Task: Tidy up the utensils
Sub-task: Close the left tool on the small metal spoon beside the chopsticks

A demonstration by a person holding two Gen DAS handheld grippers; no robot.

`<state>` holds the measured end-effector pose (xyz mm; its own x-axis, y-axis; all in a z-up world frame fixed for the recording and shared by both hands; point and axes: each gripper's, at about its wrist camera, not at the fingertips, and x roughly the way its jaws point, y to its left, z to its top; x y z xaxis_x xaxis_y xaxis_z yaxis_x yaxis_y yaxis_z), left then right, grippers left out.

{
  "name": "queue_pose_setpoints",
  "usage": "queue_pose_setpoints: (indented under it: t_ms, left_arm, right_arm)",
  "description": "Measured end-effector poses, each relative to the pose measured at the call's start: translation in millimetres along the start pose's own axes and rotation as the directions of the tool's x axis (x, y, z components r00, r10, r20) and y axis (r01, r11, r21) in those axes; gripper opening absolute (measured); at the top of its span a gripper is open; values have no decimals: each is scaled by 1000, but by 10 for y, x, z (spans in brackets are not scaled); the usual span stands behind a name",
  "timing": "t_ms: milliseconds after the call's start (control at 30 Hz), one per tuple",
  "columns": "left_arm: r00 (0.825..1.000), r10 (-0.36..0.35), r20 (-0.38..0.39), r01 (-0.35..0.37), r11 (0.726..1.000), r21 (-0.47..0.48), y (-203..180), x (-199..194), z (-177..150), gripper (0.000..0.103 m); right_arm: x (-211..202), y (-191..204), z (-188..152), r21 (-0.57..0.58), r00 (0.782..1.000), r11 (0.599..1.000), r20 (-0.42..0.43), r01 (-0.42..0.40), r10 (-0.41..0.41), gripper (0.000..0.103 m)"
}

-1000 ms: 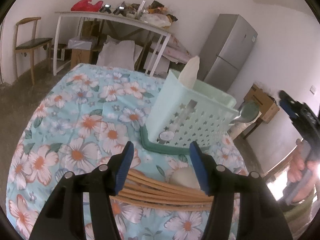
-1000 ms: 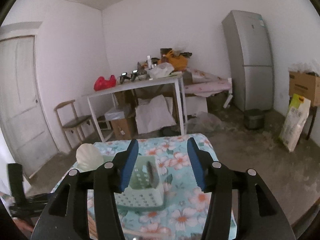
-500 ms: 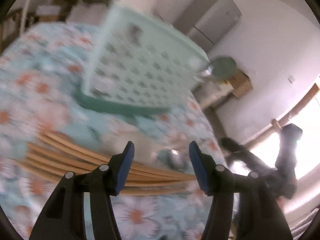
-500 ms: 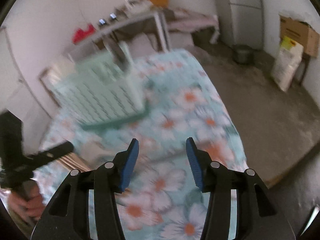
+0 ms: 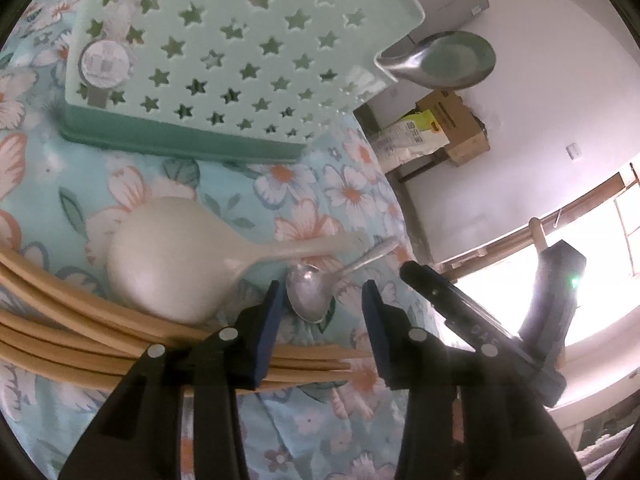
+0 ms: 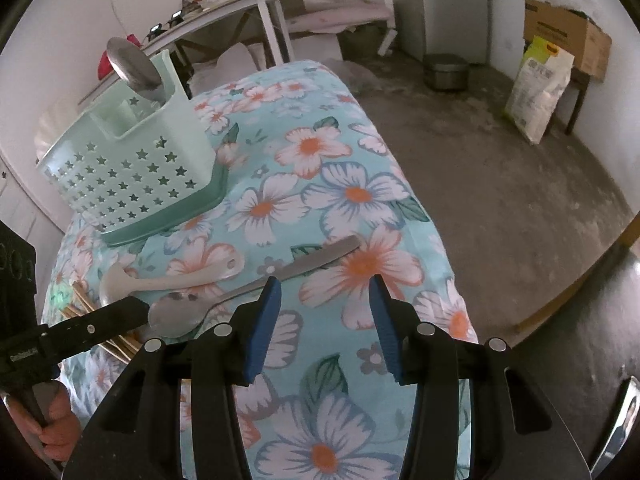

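Steel spoon (image 5: pixel 310 296) lies on the floral table (image 6: pixel 352 196) before the mint caddy (image 5: pixel 224 56). Left tongs (image 5: pixel 322 328) have dropped over its bowl, jaws narrowing yet spread, nothing pinched. Right tongs (image 6: pixel 324 320) hover spread, empty. Pickup seems imminent.
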<state>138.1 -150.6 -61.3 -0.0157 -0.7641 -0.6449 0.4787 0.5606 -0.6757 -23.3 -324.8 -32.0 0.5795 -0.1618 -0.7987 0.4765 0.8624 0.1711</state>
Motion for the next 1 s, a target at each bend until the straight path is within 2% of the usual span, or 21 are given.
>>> queue_pose_setpoints:
  t_ms: [167,367,533,600,633,700,867,1000]
  left_arm:
    - [998,23,-57,-25,999,-33,-15,-6,-38,38]
    - [995,86,-56,-89,995,-41,-35,59,15,37]
    - [988,141,-64,-142,990,-10,-110,164,58,37]
    - [985,159,-65,-159,987,6,-126,192,41,25]
    - [984,168,-58,-168,986,10,-123,196,28,22]
    - [981,188,-50,-187,982,20,-105,212,17,8]
    - [988,151,-27,-151,989,0,-54,126,-3,3]
    - [992,125,22,-125,992,23,-91,-118,-10,1]
  right_arm:
    - [31,-29,-8,7,1000,1000,-7,-9,9,44]
    - [44,-9,-19,11,1000,1000,-9,-21,21,44]
    - [54,32,-23,3,1000,1000,-4,-27,27,43]
    - [55,34,-21,4,1000,1000,-4,-26,26,42]
    - [53,33,-21,4,1000,1000,-3,-25,25,42]
    - [42,37,-24,2,1000,1000,3,-21,21,42]
    - [4,39,-10,8,1000,1000,15,-20,20,39]
    - [-72,52,3,5,999,1000,37,-21,20,38]
